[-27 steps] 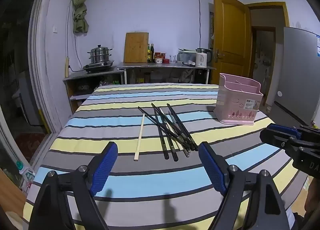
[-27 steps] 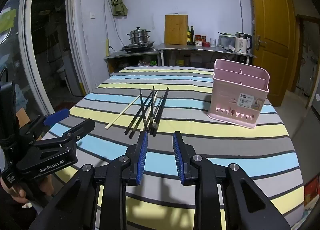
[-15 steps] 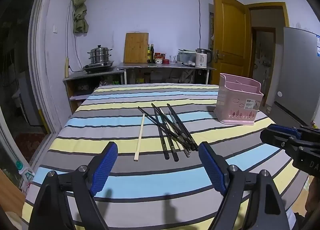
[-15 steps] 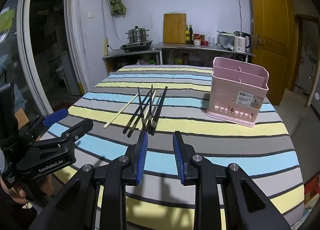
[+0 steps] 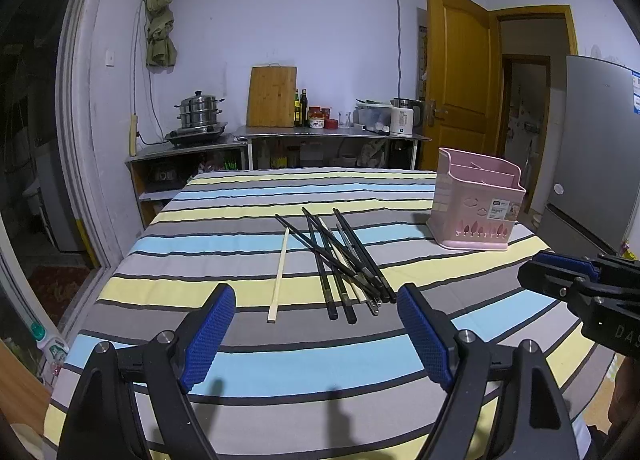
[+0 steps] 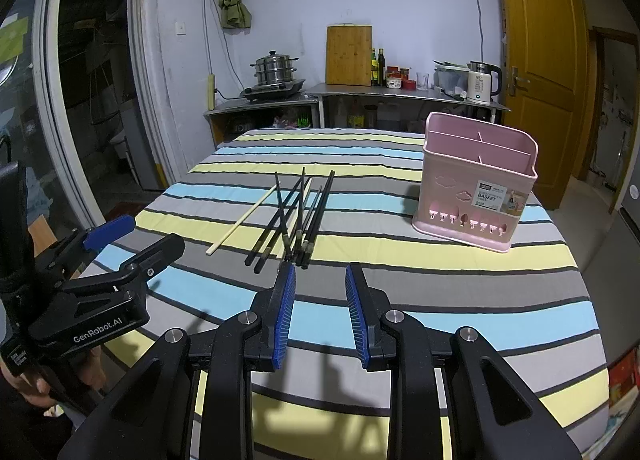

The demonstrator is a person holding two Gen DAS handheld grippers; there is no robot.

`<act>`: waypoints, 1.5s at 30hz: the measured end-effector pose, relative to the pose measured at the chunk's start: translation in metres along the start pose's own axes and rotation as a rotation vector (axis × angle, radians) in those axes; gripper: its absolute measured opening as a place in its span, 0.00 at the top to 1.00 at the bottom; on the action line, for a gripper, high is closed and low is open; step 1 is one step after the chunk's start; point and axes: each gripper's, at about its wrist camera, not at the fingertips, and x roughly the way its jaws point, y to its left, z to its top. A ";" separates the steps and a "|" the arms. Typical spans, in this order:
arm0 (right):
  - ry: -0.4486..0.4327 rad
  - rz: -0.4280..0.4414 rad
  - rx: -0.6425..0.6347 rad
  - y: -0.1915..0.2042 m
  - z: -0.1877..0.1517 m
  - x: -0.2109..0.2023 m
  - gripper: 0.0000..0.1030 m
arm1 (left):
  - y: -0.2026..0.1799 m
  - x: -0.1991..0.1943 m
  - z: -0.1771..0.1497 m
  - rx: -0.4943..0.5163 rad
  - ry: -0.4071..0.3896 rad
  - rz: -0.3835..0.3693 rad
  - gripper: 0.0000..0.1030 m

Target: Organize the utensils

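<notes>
Left gripper [image 5: 316, 330]: jaws spread wide, holding nothing.
Right gripper [image 6: 320, 306]: jaws narrowly parted, holding nothing.
Chopsticks [image 5: 340, 260]: piled at 12 o'clock.
Pink basket [image 6: 476, 187]: 2 o'clock on the striped tabletop [image 6: 440, 272].

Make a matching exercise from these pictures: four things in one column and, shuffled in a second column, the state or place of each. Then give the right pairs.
Column one:
1. left gripper
2. right gripper
3. pink basket
4. pale chopstick

Column two:
A. lies alone on the striped cloth, beside the dark pile
B. open wide, holding nothing
C. stands upright on the table, compartments showing nothing inside
D. open only narrowly, holding nothing

Pairs: 1-B, 2-D, 3-C, 4-A
</notes>
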 end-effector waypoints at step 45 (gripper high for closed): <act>0.005 -0.005 0.000 0.001 0.000 -0.003 0.74 | -0.003 -0.007 0.002 0.008 -0.007 -0.013 0.19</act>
